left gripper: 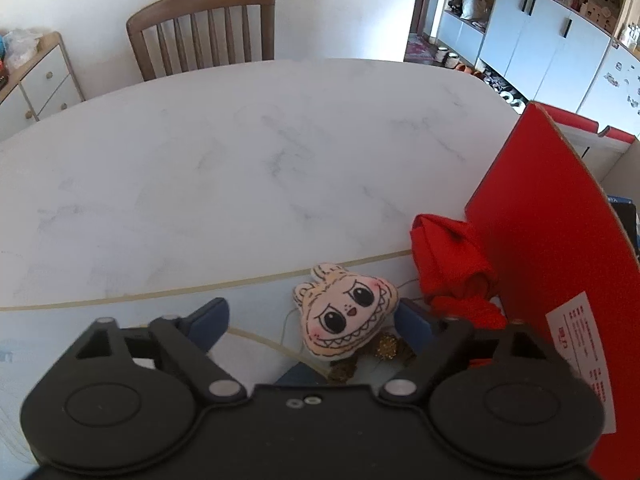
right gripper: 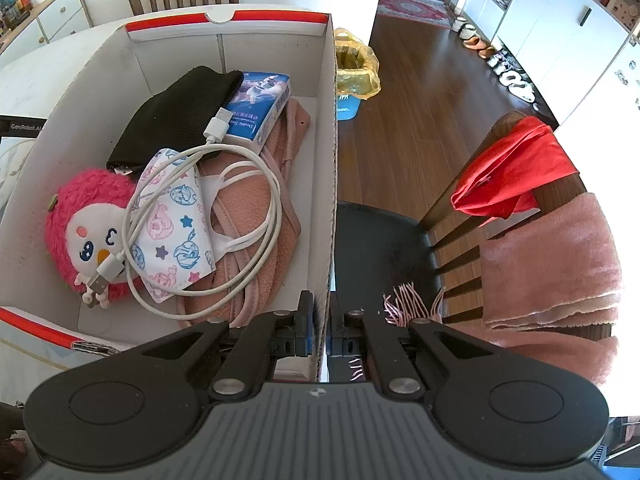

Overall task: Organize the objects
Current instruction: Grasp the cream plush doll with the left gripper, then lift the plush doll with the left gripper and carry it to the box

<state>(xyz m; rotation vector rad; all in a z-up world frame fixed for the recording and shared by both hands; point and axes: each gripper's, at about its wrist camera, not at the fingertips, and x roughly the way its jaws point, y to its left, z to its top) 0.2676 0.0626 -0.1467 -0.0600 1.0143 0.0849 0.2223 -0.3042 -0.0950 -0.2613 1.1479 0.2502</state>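
The left gripper (left gripper: 312, 320) is pointing steeply down at a marble table (left gripper: 240, 160), its blue-padded jaws standing wide with nothing pressed between them. A small flat plush face (left gripper: 346, 316), cream with big cartoon eyes and a zigzag grin, is lying on the table between the open jaws, nearer the right finger than the left, and no pad looks to be touching it. Its long axis is running diagonally, from the ear end far and left to the chin end near and right, where gold glittery trimmings (left gripper: 386, 350) are poking out beneath it. A bunched red cloth (left gripper: 448, 264) is sitting just beyond the right finger, against the red outer wall of a cardboard box (left gripper: 560, 220).

The right gripper (right gripper: 319, 330) is clamped shut on the thin white wall of that same box (right gripper: 330, 160), one finger inside and one outside. Ahead and to its left, inside the box, are lying a pink plush toy (right gripper: 84, 232), a patterned face mask (right gripper: 172, 220), a coiled white cable (right gripper: 256, 200), a black pouch (right gripper: 172, 116), a blue packet (right gripper: 260, 100) and pink fabric (right gripper: 256, 256).

The left hand is plainly the nearer one to the plush face; closing squarely would likely call for centring over it.
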